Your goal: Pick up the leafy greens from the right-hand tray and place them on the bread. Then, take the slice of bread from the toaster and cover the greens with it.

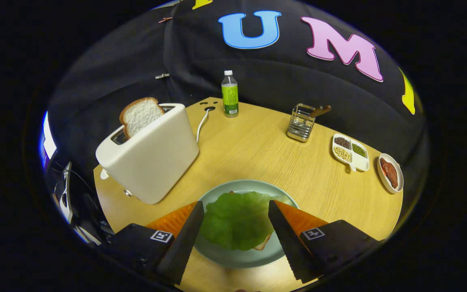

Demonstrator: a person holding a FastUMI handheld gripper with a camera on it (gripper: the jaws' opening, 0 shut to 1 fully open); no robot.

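My fingers [235,239] are spread wide apart, gripping nothing, pointed down and forward over the bench [258,150]. Between them lie the leafy greens [237,219], spread over the bread [264,243] on the plate [225,255]. At ten o'clock beyond the plate stands the toaster [152,156], a slice of bread [140,114] upright in its slot. At twelve o'clock is a bottle [230,94]; at two o'clock a utensil holder [300,123] and a divided dish [351,152].

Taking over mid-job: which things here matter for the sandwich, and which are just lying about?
Job: greens on bread, plate, bread slice in toaster, open gripper above the greens.
Lying about: bottle, utensil holder, divided dish, small dish.
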